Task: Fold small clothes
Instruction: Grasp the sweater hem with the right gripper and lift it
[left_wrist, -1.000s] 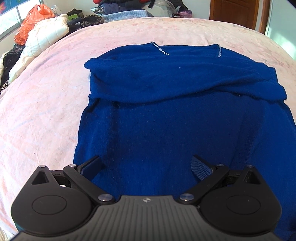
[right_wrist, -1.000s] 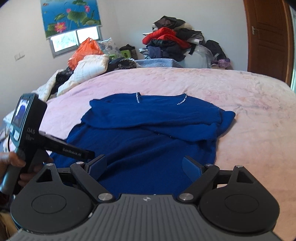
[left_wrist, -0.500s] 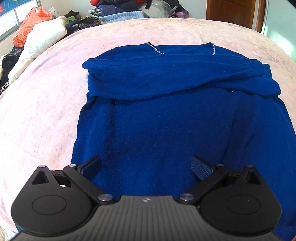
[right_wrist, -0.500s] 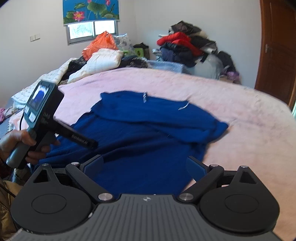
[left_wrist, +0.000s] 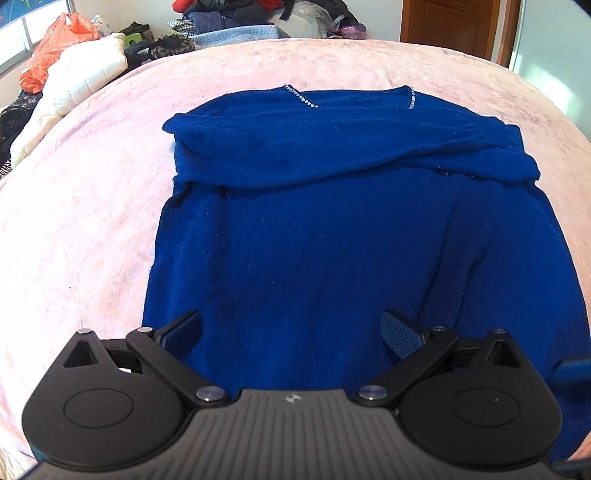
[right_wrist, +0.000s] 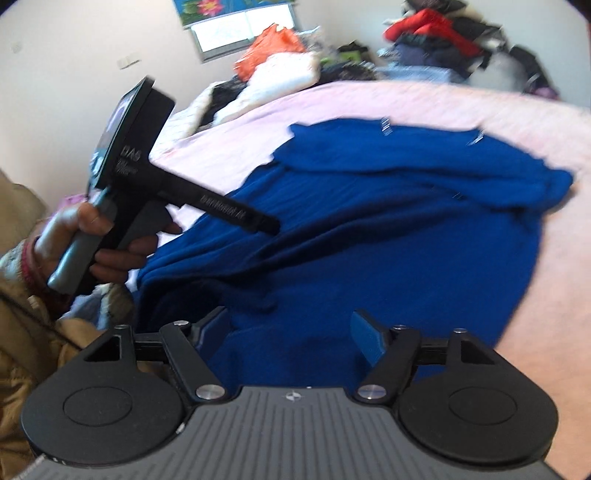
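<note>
While jaws narrow, blue sweater (right_wrist: 388, 236) between right gripper (right_wrist: 291, 332) fingers (right_wrist: 364, 336) (untouched), hem nearest.

My left gripper (left_wrist: 291, 332) tilts steeply downward, its jaws spread wide with nothing pressed between the pads. My left hand (right_wrist: 92, 243) wraps its grey handle, fingers curled round the trigger. My right gripper (right_wrist: 295, 336) points down at a shallower slant; its jaws have just been closing but stand apart, gripping nothing.
</note>
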